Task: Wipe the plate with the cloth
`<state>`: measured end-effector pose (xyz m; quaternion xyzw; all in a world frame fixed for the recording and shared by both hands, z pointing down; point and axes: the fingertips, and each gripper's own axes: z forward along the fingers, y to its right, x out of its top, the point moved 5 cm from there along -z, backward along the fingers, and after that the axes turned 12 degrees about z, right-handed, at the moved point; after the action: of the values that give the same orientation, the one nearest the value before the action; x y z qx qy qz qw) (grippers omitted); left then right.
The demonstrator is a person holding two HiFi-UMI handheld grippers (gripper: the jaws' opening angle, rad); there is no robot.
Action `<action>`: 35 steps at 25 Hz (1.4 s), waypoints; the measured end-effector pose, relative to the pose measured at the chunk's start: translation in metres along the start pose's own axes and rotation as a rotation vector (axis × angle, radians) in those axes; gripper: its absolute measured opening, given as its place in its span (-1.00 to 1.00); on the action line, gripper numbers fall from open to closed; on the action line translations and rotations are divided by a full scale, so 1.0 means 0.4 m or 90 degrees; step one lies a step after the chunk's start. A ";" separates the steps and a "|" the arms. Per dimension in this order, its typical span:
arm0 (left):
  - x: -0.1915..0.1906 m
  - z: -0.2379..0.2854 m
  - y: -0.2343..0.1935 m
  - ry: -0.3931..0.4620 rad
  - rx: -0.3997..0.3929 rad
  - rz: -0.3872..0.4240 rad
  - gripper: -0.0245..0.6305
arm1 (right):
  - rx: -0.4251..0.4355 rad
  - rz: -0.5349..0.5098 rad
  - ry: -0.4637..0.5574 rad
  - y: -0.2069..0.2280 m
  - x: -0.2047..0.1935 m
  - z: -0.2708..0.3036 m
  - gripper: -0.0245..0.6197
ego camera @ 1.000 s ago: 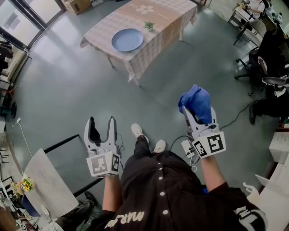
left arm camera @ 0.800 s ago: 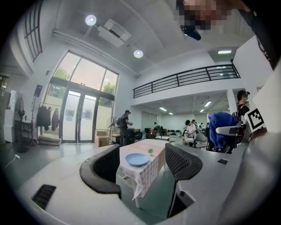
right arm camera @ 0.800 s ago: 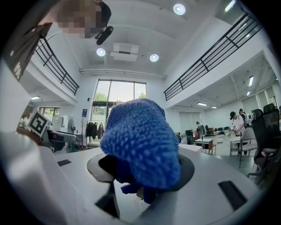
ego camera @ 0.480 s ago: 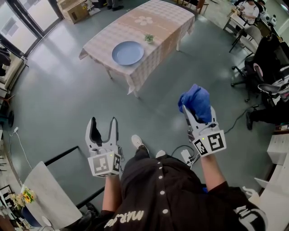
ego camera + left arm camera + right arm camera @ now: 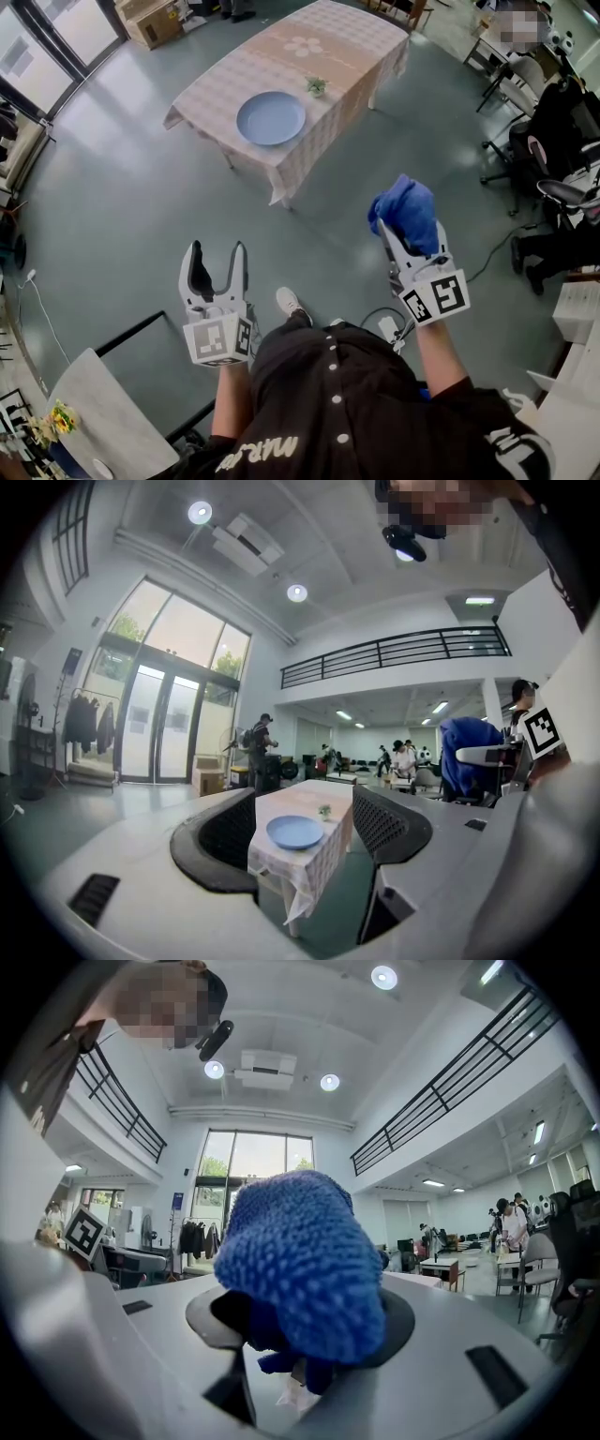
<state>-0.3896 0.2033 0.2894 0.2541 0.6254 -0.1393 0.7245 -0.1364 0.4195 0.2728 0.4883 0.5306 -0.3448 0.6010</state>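
Both forearms reach straight out from the person's torso, and both grippers hang in the air above the floor with their jaws pointing toward 12 o'clock. The left gripper [image 5: 216,253] has its jaws spread wide with nothing between them. The right gripper [image 5: 411,242] has its jaws clenched on the blue cloth [image 5: 405,212], which is bunched into a wad that bulges past the jaw tips toward 12 o'clock. The light blue plate [image 5: 271,118] lies flat and face up on the checked tabletop [image 5: 328,47], well apart from both grippers, at 12 o'clock from the left one and 11 o'clock from the right. The tabletop's long axis runs from 7 to 1 o'clock. A small plant [image 5: 317,86] stands at the plate's 2 o'clock.
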 end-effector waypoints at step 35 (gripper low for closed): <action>-0.030 0.286 -0.116 0.008 -0.045 -0.001 0.06 | -0.041 -0.006 0.024 0.093 -0.011 0.269 -0.29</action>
<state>-0.3204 0.1013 0.3021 0.2289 0.6348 -0.1161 0.7288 -0.0702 0.3270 0.2810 0.4729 0.5550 -0.3210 0.6044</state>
